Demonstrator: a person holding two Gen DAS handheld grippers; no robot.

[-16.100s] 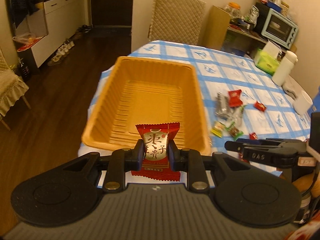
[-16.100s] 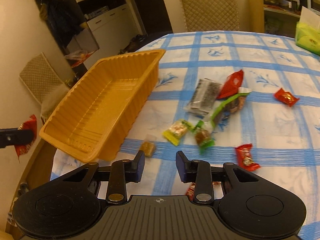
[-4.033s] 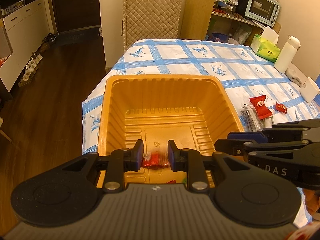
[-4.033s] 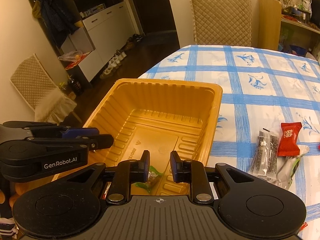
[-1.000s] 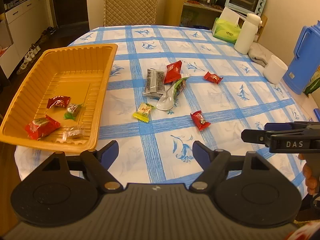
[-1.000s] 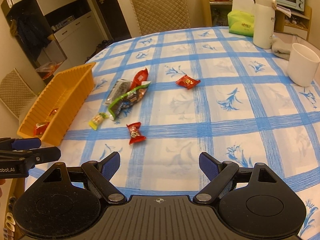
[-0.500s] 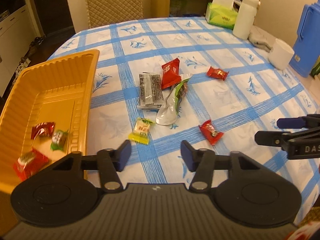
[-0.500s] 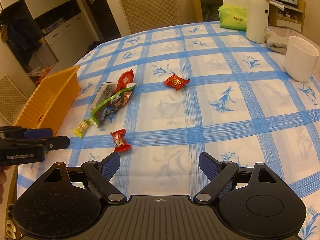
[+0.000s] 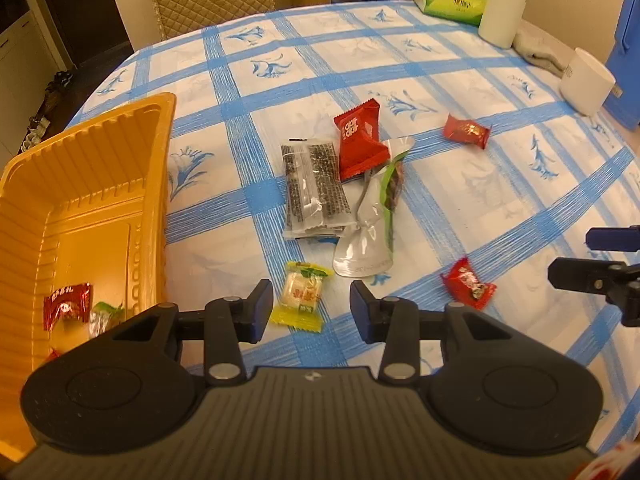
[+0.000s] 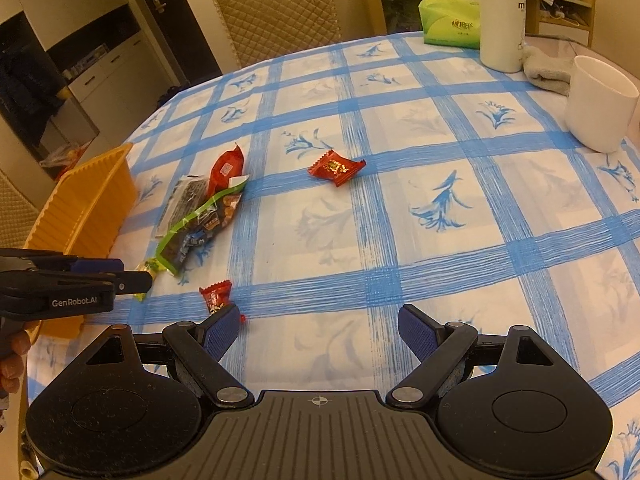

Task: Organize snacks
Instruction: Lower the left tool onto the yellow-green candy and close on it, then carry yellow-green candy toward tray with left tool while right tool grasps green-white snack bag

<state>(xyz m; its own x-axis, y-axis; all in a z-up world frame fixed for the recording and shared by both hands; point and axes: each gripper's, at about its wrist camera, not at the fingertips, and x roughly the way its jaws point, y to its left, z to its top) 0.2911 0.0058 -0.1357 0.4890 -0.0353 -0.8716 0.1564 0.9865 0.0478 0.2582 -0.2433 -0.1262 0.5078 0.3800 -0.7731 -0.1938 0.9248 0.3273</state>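
Note:
My left gripper [image 9: 312, 310] hovers low over the blue-checked tablecloth, its jaws closing. A yellow-wrapped candy [image 9: 302, 296] lies between the fingers, and the pads stand clear of it. At the left sits the orange tray [image 9: 100, 168] with a red candy [image 9: 66, 306] and a few other sweets inside. My right gripper [image 10: 320, 328] is wide open with nothing in it; a small red candy [image 10: 216, 296] lies just past its left fingertip. Loose on the cloth are a black sesame pack [image 9: 314, 188], a red pack [image 9: 360, 144], a green-edged clear pack [image 9: 376, 216] and another red candy [image 10: 336, 168].
A white mug [image 10: 600, 108], a white bottle [image 10: 502, 16], a green tissue box [image 10: 450, 20] and a grey cloth [image 10: 546, 68] stand at the far right of the table. A blue jug [image 9: 626, 52] is at the right edge. A quilted chair [image 10: 272, 8] stands behind the table.
The left gripper has come forward and down to the yellow candy, and its jaws have narrowed around it. The right gripper has drifted slightly nearer the small red candy, still wide open.

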